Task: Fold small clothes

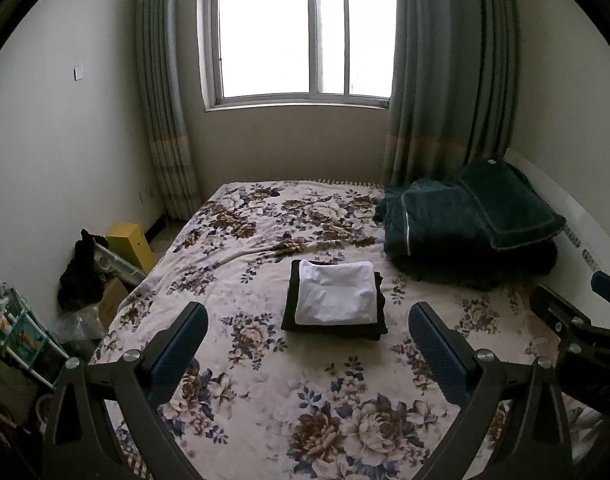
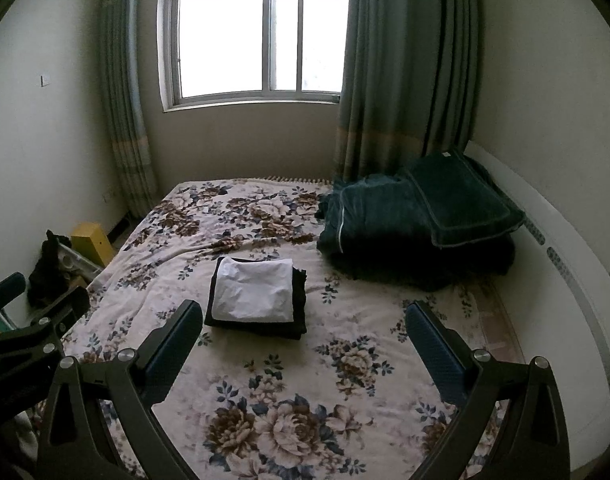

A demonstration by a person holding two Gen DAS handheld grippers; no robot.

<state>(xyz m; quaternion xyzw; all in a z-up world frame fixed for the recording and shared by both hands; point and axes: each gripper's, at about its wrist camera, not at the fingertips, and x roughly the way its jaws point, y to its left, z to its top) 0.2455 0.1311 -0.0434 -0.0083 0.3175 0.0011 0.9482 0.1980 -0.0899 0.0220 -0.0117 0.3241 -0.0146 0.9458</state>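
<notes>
A folded white garment [image 1: 336, 293] lies on top of a folded black garment [image 1: 291, 304] in the middle of the flowered bed [image 1: 265, 380]. The same stack shows in the right wrist view, white [image 2: 253, 290] over black [image 2: 299, 300]. My left gripper [image 1: 309, 328] is open and empty, held above the bed just short of the stack. My right gripper [image 2: 303, 326] is open and empty, to the right of the stack and a little nearer. The right gripper's body shows at the right edge of the left wrist view [image 1: 577, 328].
A heap of dark green bedding and a pillow [image 1: 469, 220] fills the bed's far right corner. A white headboard [image 2: 573, 280] runs along the right. Left of the bed stand a yellow box [image 1: 129, 244], black cloth and a rack [image 1: 13, 332]. Window and curtains behind.
</notes>
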